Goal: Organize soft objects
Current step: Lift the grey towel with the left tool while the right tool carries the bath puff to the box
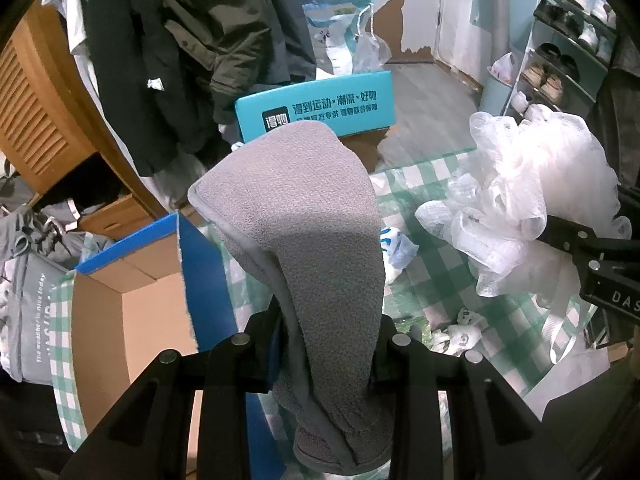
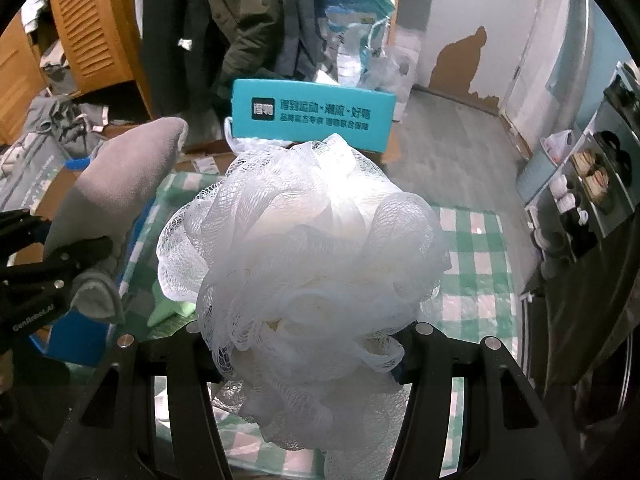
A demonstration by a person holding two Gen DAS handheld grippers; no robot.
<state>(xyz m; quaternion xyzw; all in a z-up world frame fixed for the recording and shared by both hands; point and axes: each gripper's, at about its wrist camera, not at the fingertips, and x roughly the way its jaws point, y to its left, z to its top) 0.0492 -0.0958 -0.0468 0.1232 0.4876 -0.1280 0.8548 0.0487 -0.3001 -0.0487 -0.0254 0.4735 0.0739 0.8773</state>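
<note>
Left gripper (image 1: 328,344) clamps a grey cloth (image 1: 296,216); right gripper (image 2: 308,344) clamps a white loofah (image 2: 304,248) — both best lowered well inside the box (image 1: 132,312) before the jaws part.

Left gripper (image 1: 330,344) raised, jaws clamped on something soft, tilted slightly up. Right gripper (image 2: 308,344) held level beside it, jaws likewise clamped, both side by side.

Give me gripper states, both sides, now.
Left gripper: closed on the grey towel, held up off the table.
Right gripper: closed on the white mesh bath pouf, also lifted.
</note>
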